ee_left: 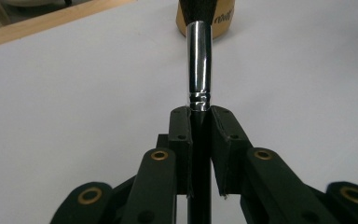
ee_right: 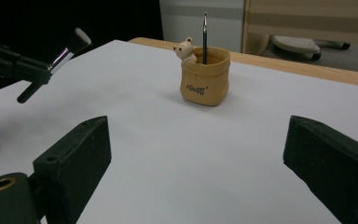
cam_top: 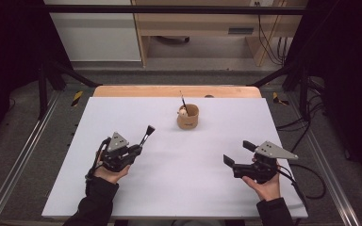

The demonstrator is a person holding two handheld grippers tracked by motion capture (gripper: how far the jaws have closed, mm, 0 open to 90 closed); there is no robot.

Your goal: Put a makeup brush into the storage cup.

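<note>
Inside tan pot (cam_top: 188,117), thin brush (cam_top: 182,100); left tongs (cam_top: 140,146) gripping makeup brush (cam_top: 147,134), right tongs (cam_top: 238,152) wide.

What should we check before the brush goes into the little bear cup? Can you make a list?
1. Left gripper shut on the brush: ok, both jaws press on its black handle.
2. Brush tilted bristles up in the high view: ok.
3. Cup standing upright on the table: ok.
4. Room left in the cup: cannot tell; a thin stick and a small bear already stand in it.
5. Right gripper out of the way: ok, open and holding nothing, off to the side.
6. Path from brush to cup free: ok, bare table between them.
</note>
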